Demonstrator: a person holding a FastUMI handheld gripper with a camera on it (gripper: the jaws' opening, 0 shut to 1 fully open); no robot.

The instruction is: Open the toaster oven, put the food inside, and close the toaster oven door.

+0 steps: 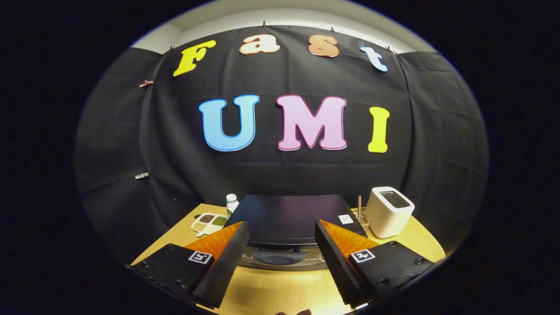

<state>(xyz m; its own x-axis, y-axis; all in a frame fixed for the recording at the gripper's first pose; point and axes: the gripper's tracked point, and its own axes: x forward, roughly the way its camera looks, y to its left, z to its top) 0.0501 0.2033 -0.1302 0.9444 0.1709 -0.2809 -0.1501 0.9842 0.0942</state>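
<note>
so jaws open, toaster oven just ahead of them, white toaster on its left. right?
Not quite. In the gripper view the white toaster stands to the right of the toaster oven, not left. The gripper jaws are open, with the oven just ahead of them.

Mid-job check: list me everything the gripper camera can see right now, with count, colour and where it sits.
toaster oven: one, black, on the table just ahead of the fingers, seen from above, handle toward the camera.
pop-up toaster: one, white, right of the toaster oven.
divided tray: one, white, with dark, tan and green contents, left of the toaster oven.
bottle: one, white with green cap, behind the tray.
wooden stick: one, upright between toaster oven and toaster.
table: one, light wood.
hand-held gripper: one, fingers open with nothing between them, spread either side of the toaster oven's front.
</note>
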